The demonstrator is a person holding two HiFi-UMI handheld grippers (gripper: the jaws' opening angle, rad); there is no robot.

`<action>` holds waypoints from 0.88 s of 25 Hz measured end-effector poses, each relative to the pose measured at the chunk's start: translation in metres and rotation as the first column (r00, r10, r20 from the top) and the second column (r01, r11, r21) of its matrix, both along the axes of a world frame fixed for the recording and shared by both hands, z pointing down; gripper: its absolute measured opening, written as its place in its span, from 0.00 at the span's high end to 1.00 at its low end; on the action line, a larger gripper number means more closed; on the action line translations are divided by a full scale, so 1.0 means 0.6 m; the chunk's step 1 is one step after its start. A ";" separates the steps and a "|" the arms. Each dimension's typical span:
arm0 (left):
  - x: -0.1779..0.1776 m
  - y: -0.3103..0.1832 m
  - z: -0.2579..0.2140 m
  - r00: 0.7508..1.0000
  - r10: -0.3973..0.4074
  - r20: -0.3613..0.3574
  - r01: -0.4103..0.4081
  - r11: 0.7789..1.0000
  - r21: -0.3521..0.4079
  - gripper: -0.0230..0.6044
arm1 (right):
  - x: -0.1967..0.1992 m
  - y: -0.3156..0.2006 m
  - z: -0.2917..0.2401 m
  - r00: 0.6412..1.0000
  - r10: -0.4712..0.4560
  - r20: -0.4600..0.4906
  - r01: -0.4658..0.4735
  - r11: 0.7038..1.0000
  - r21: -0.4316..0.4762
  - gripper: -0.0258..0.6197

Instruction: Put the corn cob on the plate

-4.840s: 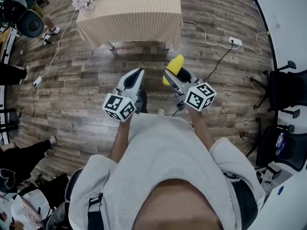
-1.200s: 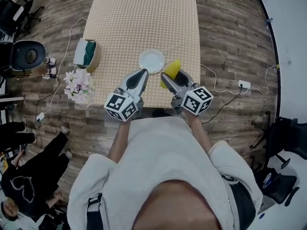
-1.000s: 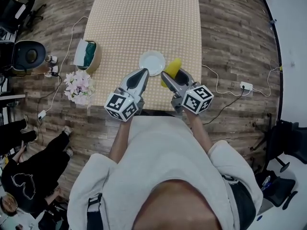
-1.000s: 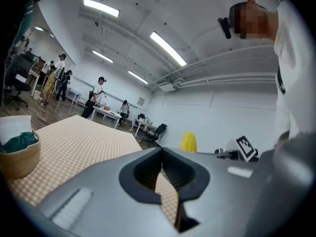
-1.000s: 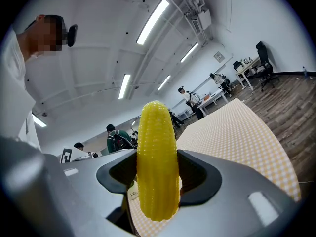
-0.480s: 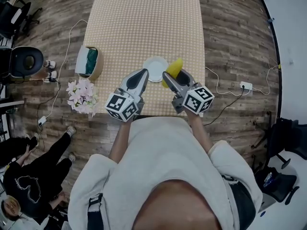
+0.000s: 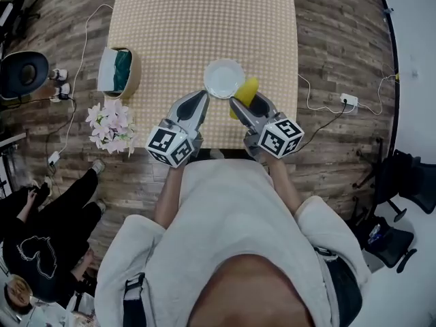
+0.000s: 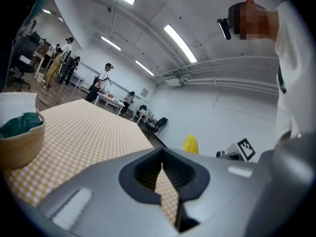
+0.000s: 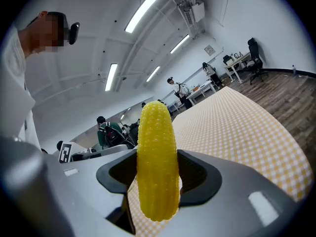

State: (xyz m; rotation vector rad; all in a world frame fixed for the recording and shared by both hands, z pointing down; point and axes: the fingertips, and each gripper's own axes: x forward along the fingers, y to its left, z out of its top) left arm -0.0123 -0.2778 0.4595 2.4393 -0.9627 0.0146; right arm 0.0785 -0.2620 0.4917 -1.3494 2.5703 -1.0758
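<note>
My right gripper (image 9: 158, 177) is clamped on the corn cob (image 9: 157, 162): both pads press against the cob's sides, and it stands roughly upright between them, with its tip above the jaws and its butt end below. From the head view, the right gripper (image 7: 238, 105) holds the corn cob (image 7: 248, 90) just beside the lower right rim of the white plate (image 7: 223, 78), so the cob is not lying on the plate. I cannot tell from that view how high the cob sits above the cloth. My left gripper (image 8: 163, 176) carries nothing. Its jaws are drawn nearly together, with only a thin slit between the pads through which the checked cloth shows. In the head view the left gripper (image 7: 199, 99) points at the plate's lower left rim, so the two grippers flank the plate's near side. The plate sits near the front edge of the table (image 7: 170, 19), which is covered in a yellow checked cloth. A bowl (image 7: 117, 72) holding green cloth stands at the table's left edge, well apart from the plate. A bunch of pale flowers (image 7: 109, 122) shows below that bowl.
</note>
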 end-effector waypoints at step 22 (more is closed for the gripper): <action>-0.045 0.064 0.151 0.999 -0.013 0.030 0.018 0.980 -0.198 0.95 | -0.020 0.054 0.166 0.997 -0.039 -0.072 0.026 0.983 -0.180 0.58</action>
